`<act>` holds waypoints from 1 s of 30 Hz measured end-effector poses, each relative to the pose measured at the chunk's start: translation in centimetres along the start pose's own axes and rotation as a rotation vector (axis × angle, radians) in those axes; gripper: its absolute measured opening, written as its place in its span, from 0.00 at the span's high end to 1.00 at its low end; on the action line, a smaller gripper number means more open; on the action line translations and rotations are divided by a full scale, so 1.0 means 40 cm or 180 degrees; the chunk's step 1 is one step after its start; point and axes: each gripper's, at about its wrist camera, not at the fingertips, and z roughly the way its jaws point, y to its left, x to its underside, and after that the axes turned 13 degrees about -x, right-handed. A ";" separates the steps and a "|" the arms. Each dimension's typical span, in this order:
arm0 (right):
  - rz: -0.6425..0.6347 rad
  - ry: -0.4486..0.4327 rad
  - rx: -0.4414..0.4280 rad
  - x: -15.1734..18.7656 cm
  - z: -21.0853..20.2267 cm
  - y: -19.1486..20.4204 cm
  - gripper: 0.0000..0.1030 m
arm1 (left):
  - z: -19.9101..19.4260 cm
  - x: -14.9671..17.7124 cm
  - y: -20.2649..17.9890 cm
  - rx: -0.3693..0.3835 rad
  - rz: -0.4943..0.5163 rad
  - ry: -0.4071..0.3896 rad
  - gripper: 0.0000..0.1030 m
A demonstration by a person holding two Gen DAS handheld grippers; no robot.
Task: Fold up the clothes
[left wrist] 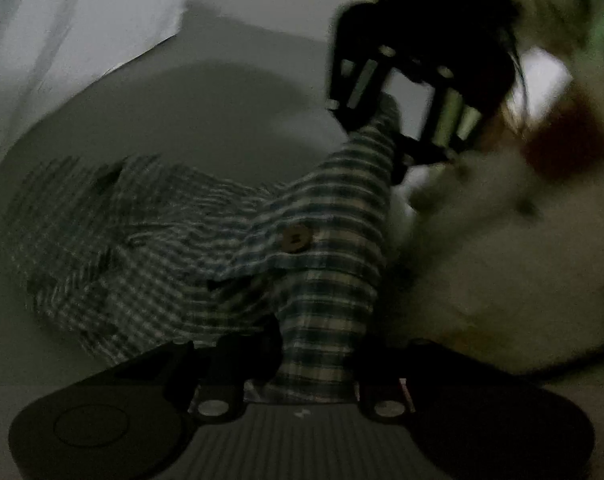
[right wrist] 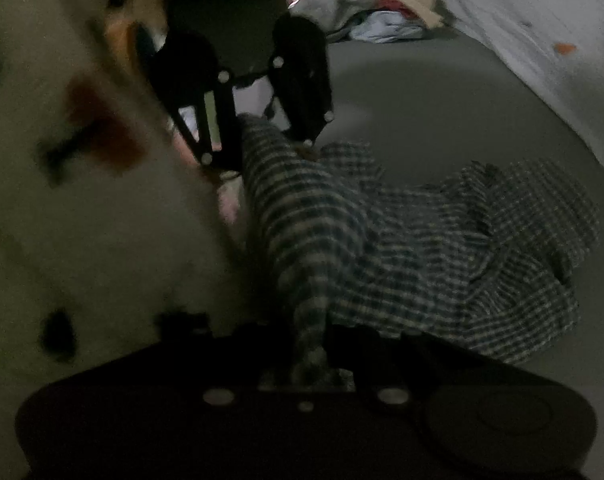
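Note:
A green and white checked shirt (left wrist: 206, 248) with a brown button (left wrist: 297, 239) hangs stretched between my two grippers above a grey bed. My left gripper (left wrist: 317, 360) is shut on one end of its edge. My right gripper (left wrist: 381, 120) shows at the far end of that edge, shut on the cloth. In the right wrist view my right gripper (right wrist: 309, 344) is shut on the shirt (right wrist: 421, 248), and the left gripper (right wrist: 254, 120) holds the far end. The rest of the shirt sags crumpled onto the bed.
The grey bed surface (right wrist: 421, 112) lies under the shirt. A pile of other clothes (right wrist: 365, 4) lies at the far end. A pale sheet or curtain (left wrist: 62, 32) runs along the side. The person's light patterned clothing (right wrist: 82, 184) is close by.

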 end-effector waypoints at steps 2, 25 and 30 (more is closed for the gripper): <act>0.0215 -0.0207 0.0002 -0.002 -0.028 -0.061 0.90 | 0.002 -0.019 0.066 -0.0031 -0.0278 -0.0046 0.76; 0.3040 -0.2562 0.1714 0.264 -0.100 -0.331 0.32 | 0.102 0.030 0.370 -0.1143 -0.2896 -0.0465 0.11; 0.3408 -0.2722 0.1582 0.310 -0.033 -0.376 0.26 | 0.155 0.038 0.384 -0.0996 -0.3298 -0.0630 0.12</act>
